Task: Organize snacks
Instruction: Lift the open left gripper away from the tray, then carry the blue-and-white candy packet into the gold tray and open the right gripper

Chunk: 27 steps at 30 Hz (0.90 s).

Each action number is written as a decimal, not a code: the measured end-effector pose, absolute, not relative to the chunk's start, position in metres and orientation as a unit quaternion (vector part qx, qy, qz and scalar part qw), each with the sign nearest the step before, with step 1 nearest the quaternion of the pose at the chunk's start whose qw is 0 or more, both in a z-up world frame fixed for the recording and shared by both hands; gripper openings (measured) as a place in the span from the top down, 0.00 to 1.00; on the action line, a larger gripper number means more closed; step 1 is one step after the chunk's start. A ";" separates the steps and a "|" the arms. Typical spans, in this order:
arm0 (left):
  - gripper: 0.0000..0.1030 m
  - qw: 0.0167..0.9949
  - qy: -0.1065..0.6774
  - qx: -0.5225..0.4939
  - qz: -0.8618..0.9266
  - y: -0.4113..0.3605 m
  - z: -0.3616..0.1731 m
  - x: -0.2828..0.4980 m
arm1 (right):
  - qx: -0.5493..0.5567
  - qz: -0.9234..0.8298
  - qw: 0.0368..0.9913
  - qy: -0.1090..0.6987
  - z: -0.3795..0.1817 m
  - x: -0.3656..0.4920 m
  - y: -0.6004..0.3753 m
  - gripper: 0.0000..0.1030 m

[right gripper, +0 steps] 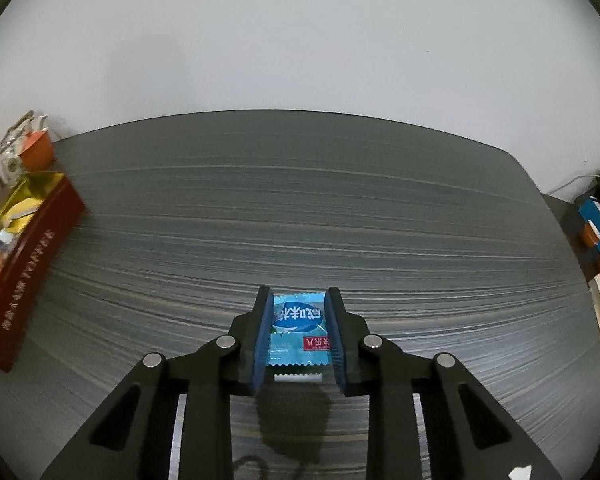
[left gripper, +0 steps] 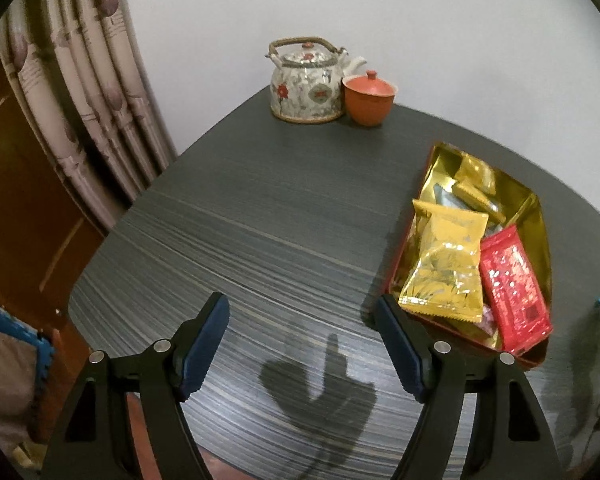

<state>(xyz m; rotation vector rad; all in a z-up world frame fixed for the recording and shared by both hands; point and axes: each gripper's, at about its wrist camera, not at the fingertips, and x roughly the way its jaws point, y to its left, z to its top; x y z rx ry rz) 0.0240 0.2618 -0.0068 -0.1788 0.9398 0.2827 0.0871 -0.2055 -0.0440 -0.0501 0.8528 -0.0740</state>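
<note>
A red box with a gold lining (left gripper: pixel 538 216) sits on the dark table at the right of the left wrist view. It holds a large yellow snack packet (left gripper: pixel 446 264), a red packet (left gripper: pixel 514 288) and several small gold packets (left gripper: pixel 476 176). My left gripper (left gripper: pixel 300 312) is open and empty, above the table to the left of the box. My right gripper (right gripper: pixel 298 300) is shut on a small blue snack packet (right gripper: pixel 298 328) and holds it just above the table. The red box (right gripper: pixel 32 264) lies far to its left.
A floral teapot (left gripper: pixel 306 80) and an orange lidded cup (left gripper: pixel 368 98) stand at the table's far edge by the white wall. Curtains (left gripper: pixel 84 92) and a wooden door hang left of the table. Blue and orange items (right gripper: pixel 598 232) lie past the table's right edge.
</note>
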 end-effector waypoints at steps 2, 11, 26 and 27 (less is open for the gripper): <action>0.25 0.878 0.449 -0.092 0.139 0.264 -0.006 0.022 | -0.026 -0.032 0.909 0.414 -0.043 0.086 -0.202 0.78; 0.24 0.871 0.456 -0.108 0.145 0.270 -0.008 0.022 | -0.035 -0.007 0.912 0.409 -0.030 0.077 -0.186 0.78; 0.24 0.872 0.458 -0.104 0.140 0.267 -0.010 0.022 | -0.056 0.070 0.922 0.377 0.008 0.083 -0.112 0.79; 0.24 0.872 0.458 -0.101 0.139 0.266 -0.010 0.022 | -0.058 0.079 0.922 0.375 0.011 0.085 -0.104 0.79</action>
